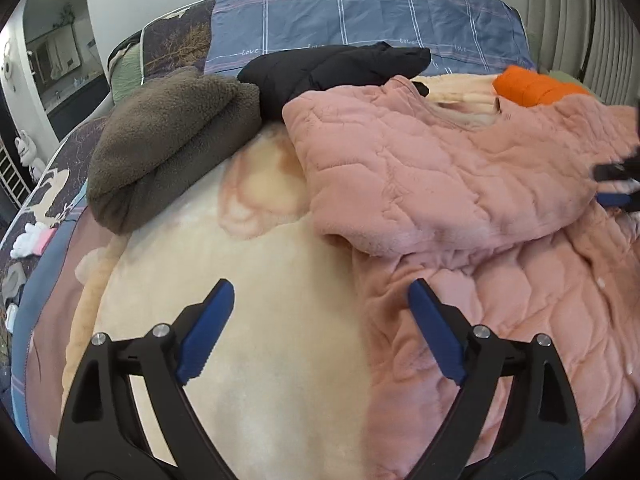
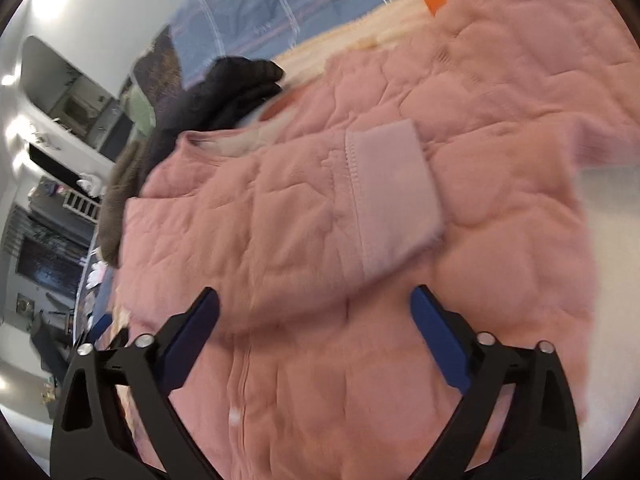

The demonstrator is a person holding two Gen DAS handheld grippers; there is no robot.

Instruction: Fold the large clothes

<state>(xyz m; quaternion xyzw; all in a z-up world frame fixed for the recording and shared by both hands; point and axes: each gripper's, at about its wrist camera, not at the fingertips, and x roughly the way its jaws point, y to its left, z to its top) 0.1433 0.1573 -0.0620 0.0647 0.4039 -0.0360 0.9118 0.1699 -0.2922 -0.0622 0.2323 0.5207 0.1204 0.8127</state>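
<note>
Both the left gripper [image 1: 320, 312] and the right gripper [image 2: 316, 320] gape wide, empty — I'd grab the pink jacket [image 1: 440, 168] hem at six o'clock, evenly.

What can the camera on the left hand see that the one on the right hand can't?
Only the left wrist view shows the cream blanket under the open left tool, and the white socks at the bed's edge.

Only the right wrist view shows the pink jacket's pale ribbed cuff, folded across its body, ahead of the open right tool.

Both show the pink quilted jacket, the black garment, the brown fleece, something orange and the blue checked bedding.
</note>
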